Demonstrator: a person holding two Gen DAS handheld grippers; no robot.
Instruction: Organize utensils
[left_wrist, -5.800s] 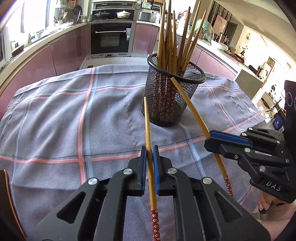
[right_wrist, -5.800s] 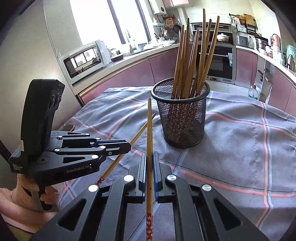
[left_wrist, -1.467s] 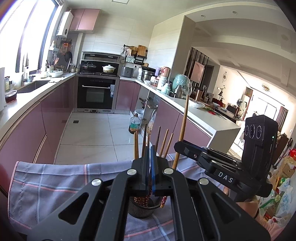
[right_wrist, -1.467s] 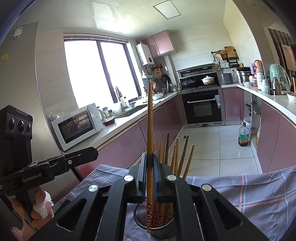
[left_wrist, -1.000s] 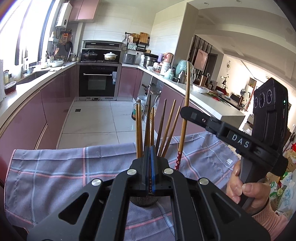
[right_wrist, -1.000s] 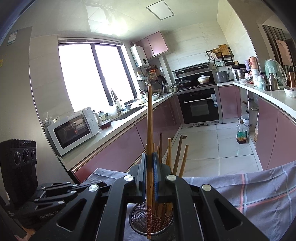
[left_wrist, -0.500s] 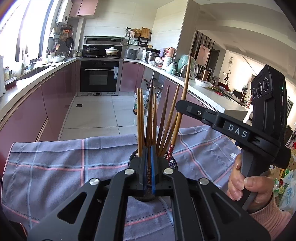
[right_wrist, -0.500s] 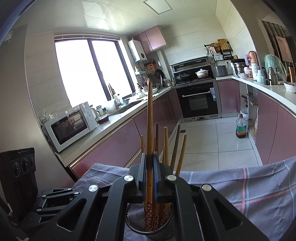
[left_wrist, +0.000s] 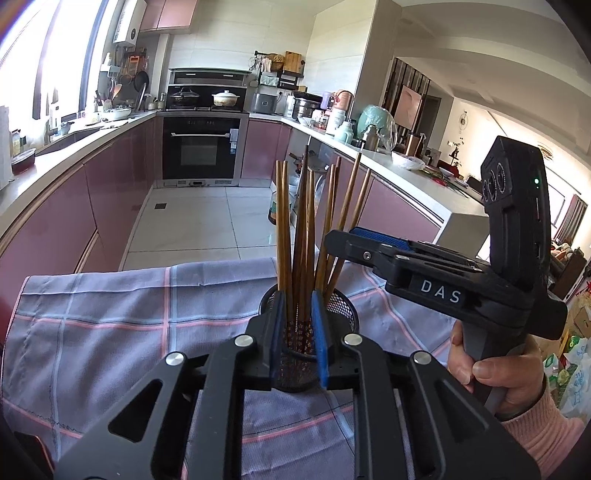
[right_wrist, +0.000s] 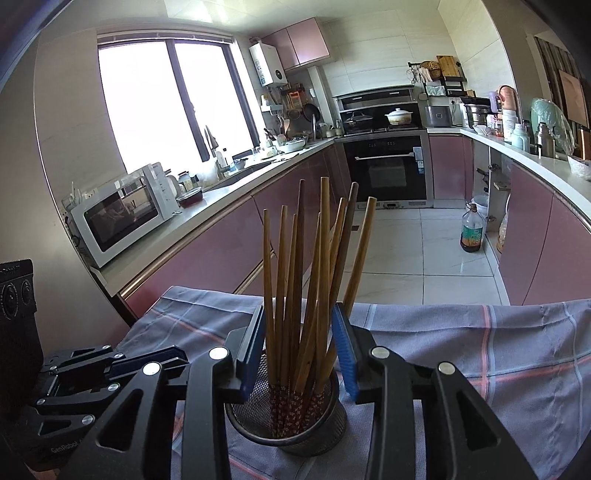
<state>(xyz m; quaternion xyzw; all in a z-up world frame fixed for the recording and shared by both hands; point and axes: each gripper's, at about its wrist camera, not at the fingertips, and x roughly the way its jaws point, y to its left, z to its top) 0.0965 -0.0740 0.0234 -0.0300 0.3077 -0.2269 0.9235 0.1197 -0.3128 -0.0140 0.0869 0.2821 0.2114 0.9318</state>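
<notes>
Both claws hang over the mesh cup (right_wrist: 288, 424), jaws opening, pads gripping nothing: left claw (left_wrist: 298, 339) and right claw (right_wrist: 301, 354) each frame the chopsticks (right_wrist: 314, 280), which stand upright in the cup at 6 o'clock on the cloth-covered desk (right_wrist: 480, 350).

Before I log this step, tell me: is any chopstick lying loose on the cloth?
No: the chopsticks all stand upright in the mesh holder, and none shows on the checked cloth.

Brown chopsticks (right_wrist: 321, 266), black mesh holder (right_wrist: 325, 417), plaid cloth (right_wrist: 480, 350)
</notes>
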